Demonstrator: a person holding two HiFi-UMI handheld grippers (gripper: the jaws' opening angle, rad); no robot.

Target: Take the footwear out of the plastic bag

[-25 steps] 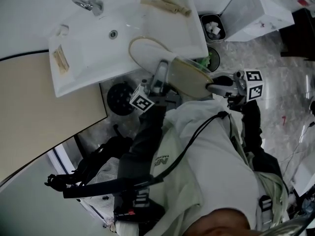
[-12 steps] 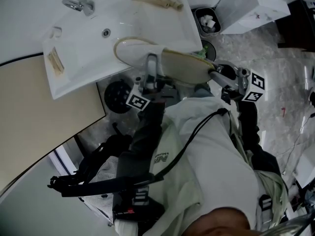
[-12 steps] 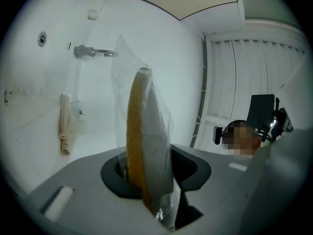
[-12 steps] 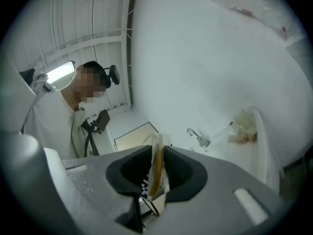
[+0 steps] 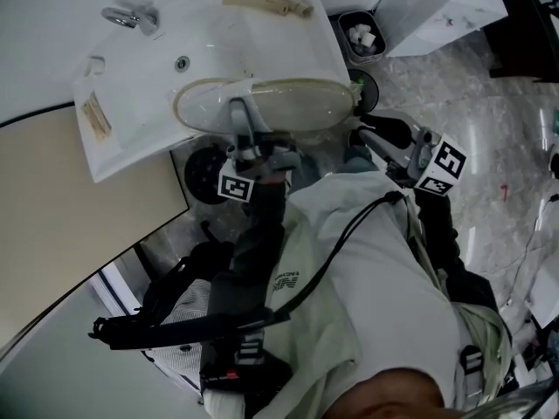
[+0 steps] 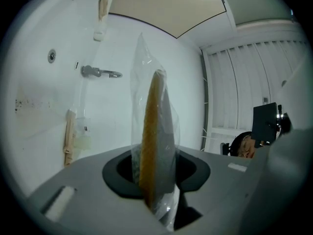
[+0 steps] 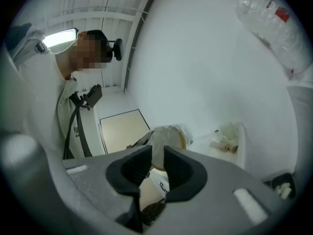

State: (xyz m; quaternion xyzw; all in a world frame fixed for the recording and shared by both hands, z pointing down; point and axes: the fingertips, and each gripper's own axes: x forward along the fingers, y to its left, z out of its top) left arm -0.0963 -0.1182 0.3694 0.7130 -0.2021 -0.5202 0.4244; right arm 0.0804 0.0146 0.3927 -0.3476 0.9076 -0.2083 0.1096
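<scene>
Fingers [image 6: 120,173] of left gripper [image 6: 155,180] just closing further, now clamped on slipper [image 5: 262,105] through clear plastic bag [image 6: 168,126]; in left gripper view, slipper edge-on between them, tan sole rim running up the middle, bag film loose around it

Fingers [image 7: 134,168] of right gripper [image 7: 157,165] just opened a little, nearly together, pinching the end of the bag in the narrow gap, pale slipper showing right beyond them

In head view, slipper inside the bag, held level in the air over the near edge of white sink [image 5: 131,77]; left gripper reaching up from below and gripping it left of the middle, right gripper at its right-hand end

Tap [image 5: 122,16] at far left of sink; pale wrapped sticks [image 5: 266,5] lying on the far rim, one more near the left rim

Small waste bin [image 5: 361,35] holding crumpled white paper, standing on marbled floor [image 5: 489,129] past the sink's right corner

Marker cubes [image 5: 441,168] on both grippers, black squares turned toward the head camera
</scene>
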